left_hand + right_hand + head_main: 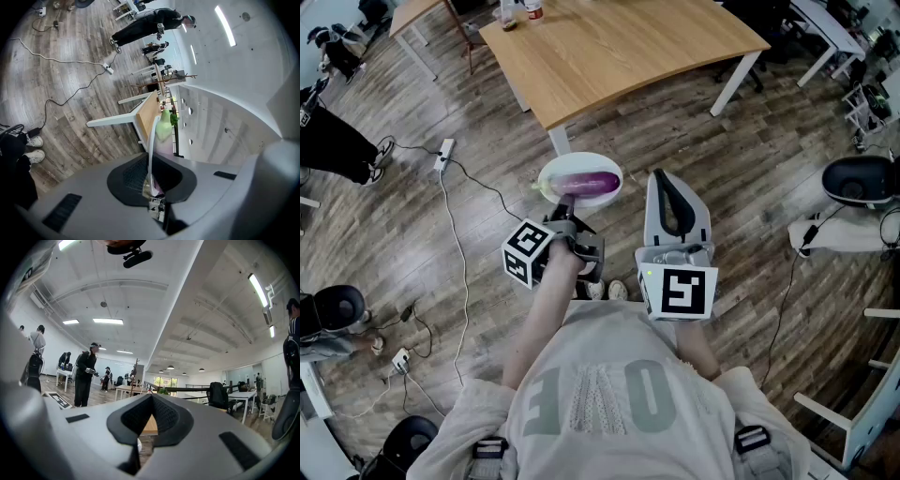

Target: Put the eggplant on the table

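Observation:
A purple eggplant (592, 183) with a green stem lies on a white plate (551, 174), held in the air above the wooden floor just short of the light wooden table (619, 56). My left gripper (565, 208) is shut on the plate's near rim. In the left gripper view the plate (152, 140) shows edge-on between the jaws of the left gripper (151, 180), with the eggplant (164, 129) beyond and the table (147, 115) further off. My right gripper (661, 178) hangs beside the plate on its right, shut and holding nothing. The right gripper (151, 401) points level toward the table (151, 426).
Small bottles (517, 13) stand at the table's far left corner. A power strip (443, 155) with a cable lies on the floor at left. A dark chair (861, 180) stands at right. Several people (86, 373) stand across the room by other desks.

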Available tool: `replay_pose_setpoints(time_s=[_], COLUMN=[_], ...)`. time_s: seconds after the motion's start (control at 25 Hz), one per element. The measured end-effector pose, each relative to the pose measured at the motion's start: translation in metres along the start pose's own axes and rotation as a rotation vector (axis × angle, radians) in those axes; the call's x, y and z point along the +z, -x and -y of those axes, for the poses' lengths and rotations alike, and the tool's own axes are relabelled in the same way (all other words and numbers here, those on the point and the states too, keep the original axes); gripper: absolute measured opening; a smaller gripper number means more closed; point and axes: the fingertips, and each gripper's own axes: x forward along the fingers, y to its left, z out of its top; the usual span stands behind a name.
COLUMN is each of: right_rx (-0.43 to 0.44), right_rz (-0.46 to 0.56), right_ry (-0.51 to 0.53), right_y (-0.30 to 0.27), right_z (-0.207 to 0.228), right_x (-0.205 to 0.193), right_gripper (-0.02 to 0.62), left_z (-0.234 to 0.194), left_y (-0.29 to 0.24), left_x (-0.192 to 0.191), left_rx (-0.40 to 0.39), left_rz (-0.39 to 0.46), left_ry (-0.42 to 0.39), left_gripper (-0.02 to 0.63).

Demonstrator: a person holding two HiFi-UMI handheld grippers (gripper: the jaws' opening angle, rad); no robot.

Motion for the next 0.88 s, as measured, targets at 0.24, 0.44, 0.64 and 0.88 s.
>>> replay_pose_setpoints(time_s=[0.24, 0.44, 0.64, 0.88], right_rx=[0.001, 0.012, 0.011, 0.022], right_rz=[0.002, 0.005, 0.034, 0.033], right_ry=[0.001, 0.001, -0.041, -0.046], right_y=[0.003, 0.008, 0.008, 0.002], right_z=[0.008, 0.021, 0.030, 0.035], right_x=[0.000, -0.008, -0.017, -0.025], right_gripper=[0.018, 0.018, 0.019, 0.020], left_z=[0.003, -0.002, -0.008, -0.021], left_y=[0.000, -0.004, -0.006, -0.015], left_x=[-0.005, -0.014, -0.016, -0.012], left_rx=[-0.014, -0.012, -0.008, 0.009], left_rz=[0.004, 0.018, 0.030, 0.044], left_ry=[0.013, 0.017, 0.017, 0.034], left_gripper=[0.021, 0.021, 0.021, 0.021])
